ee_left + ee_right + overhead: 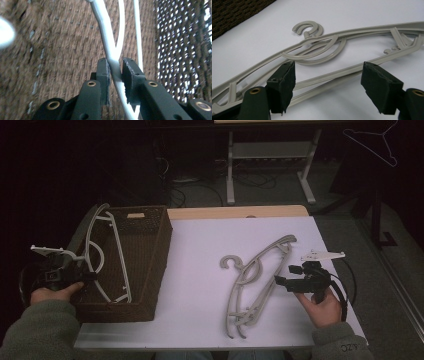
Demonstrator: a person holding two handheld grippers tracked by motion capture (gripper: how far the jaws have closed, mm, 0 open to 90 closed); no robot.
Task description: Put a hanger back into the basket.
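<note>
A white plastic hanger (119,251) leans inside the brown wicker basket (161,250) at the table's left. My left gripper (89,277) reaches in over the basket's left rim. In the left gripper view, that gripper (115,68) is shut, its pads pressing on the white hanger (105,32) where its bars meet. Two grey hangers (256,272) lie stacked on the white table (200,245), hooks pointing left. My right gripper (284,275) sits just right of them, open. In the right gripper view, the open gripper (327,72) is spread wide over the grey hangers' (317,50) lower bars, not touching them.
The basket's woven floor (62,50) and open-weave wall (182,45) surround the white hanger. A thin wire hanger (380,145) hangs in the dark at the far right. Behind the table stand the white legs of another table (230,170), with cables on the floor.
</note>
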